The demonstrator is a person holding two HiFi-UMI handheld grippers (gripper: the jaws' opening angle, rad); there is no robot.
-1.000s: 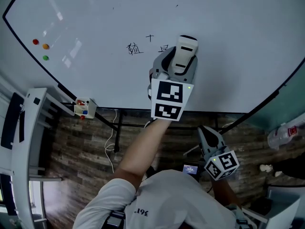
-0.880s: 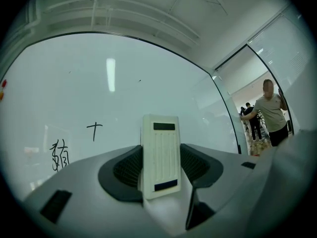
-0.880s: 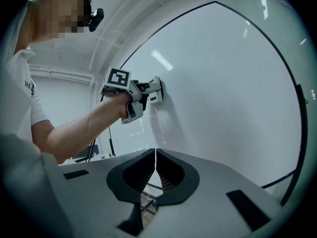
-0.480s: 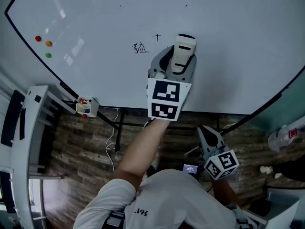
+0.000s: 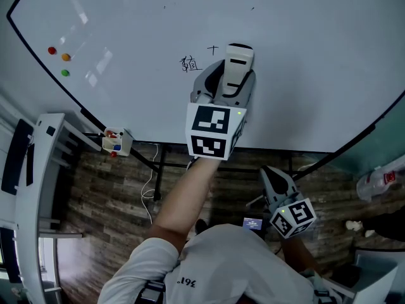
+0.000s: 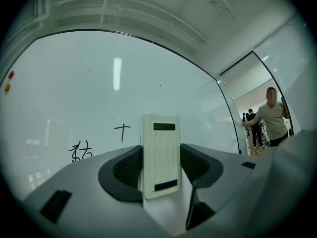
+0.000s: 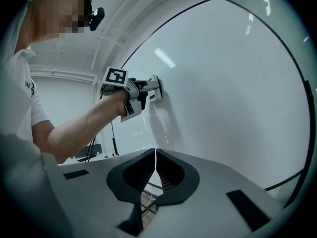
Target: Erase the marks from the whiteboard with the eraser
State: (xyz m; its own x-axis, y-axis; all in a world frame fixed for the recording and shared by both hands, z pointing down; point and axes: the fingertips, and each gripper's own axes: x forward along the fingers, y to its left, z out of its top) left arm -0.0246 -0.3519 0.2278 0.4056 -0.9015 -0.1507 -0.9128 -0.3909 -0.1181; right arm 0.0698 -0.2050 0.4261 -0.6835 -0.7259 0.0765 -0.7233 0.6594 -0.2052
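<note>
The whiteboard (image 5: 304,56) fills the upper head view. Black marks remain on it: a scribbled character (image 5: 188,64) and a small cross (image 5: 213,49). My left gripper (image 5: 233,68) is shut on the white eraser (image 5: 236,65), which presses flat against the board just right of the cross. In the left gripper view the eraser (image 6: 160,155) stands upright between the jaws, with the cross (image 6: 122,131) and the character (image 6: 81,152) to its left. My right gripper (image 5: 273,179) hangs low below the board, shut on nothing; its view shows the left gripper (image 7: 148,90) on the board.
Three round magnets, red (image 5: 52,50), orange (image 5: 66,57) and green (image 5: 65,73), stick at the board's left. A small tray of items (image 5: 114,142) hangs at the board's lower left edge. A white rack (image 5: 38,170) stands on the left. People stand in a far doorway (image 6: 270,115).
The left gripper with the eraser has slid left along the board. The mark that stood just left of the eraser a second ago no longer shows. The right gripper has stayed put.
</note>
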